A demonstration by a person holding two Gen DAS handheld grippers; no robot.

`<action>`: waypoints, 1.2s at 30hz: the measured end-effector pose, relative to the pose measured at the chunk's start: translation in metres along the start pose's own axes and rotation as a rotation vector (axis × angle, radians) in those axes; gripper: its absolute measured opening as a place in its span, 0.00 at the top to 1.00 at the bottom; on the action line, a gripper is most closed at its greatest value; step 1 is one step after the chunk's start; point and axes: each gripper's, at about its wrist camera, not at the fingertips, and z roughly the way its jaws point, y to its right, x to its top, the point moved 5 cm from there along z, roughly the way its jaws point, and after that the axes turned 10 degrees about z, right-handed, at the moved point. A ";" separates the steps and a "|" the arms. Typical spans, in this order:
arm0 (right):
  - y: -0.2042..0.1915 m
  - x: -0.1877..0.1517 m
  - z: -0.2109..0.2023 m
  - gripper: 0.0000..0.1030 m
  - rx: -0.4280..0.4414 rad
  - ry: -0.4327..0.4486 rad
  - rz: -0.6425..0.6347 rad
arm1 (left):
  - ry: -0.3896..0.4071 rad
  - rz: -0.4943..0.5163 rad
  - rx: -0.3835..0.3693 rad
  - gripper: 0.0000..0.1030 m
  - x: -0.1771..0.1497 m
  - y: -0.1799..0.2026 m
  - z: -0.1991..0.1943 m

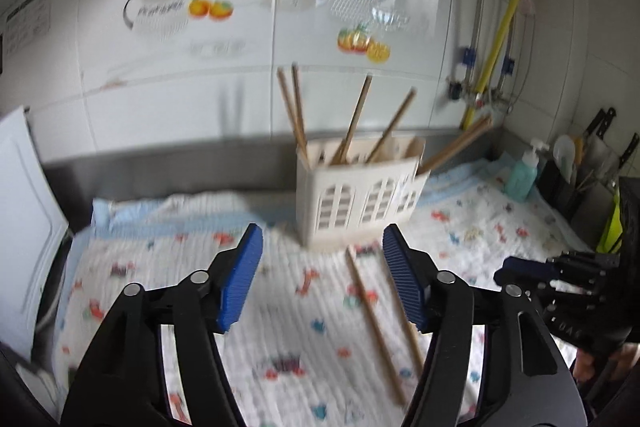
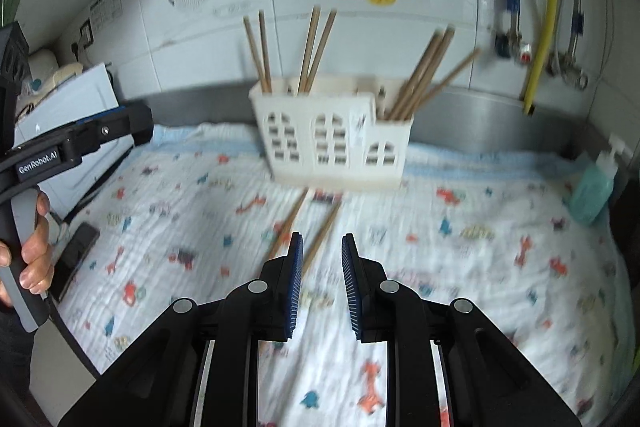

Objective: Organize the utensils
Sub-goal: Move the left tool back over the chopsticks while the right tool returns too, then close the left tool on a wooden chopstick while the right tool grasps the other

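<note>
- On the patterned cloth covering the counter, two loose chopsticks lie side by side just in front of the white holder, their far ends near its base; they are the only utensils seen outside it.
- At the left, the left gripper stands with its blue pads wide apart and nothing between them; the loose chopsticks lie on the cloth below and toward its right finger.
- Further right, the right gripper is only narrowly parted and also holds nothing; in its own view one chopstick runs on the cloth toward the gap between its pads, the other just beside its left finger.
- Judged from this, the step in hand is the approach to pick up the last loose pair, not yet grasped.
- The next move would call for lowering one pair of pads astride a single thin stick that lies flat on soft fabric, closing without pinching the cloth, then tipping the stick upright to drop it in.
- The holder has windowed walls and several compartments: from the right wrist view, two chopsticks stand in the left part, two in the middle, and a leaning bundle fills the lower right part.
- At the far right a teal soap bottle stands well apart.
</note>
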 end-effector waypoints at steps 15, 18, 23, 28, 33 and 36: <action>-0.022 -0.072 0.054 0.82 0.012 -0.155 0.109 | -0.129 -0.118 0.050 0.30 -0.079 -0.024 0.014; -0.024 -0.075 0.065 0.83 0.007 -0.172 0.126 | -0.133 -0.127 0.057 0.30 -0.084 -0.028 0.014; -0.024 -0.079 0.078 0.84 -0.031 -0.189 0.135 | -0.150 -0.143 0.051 0.30 -0.093 -0.031 0.017; -0.022 -0.082 0.086 0.88 -0.051 -0.191 0.173 | -0.154 -0.152 0.056 0.30 -0.099 -0.032 0.016; -0.025 -0.082 0.087 0.91 -0.097 -0.169 0.161 | -0.163 -0.170 0.056 0.30 -0.104 -0.031 0.019; -0.023 -0.082 0.086 0.92 -0.102 -0.161 0.162 | -0.173 -0.162 0.053 0.30 -0.107 -0.027 0.021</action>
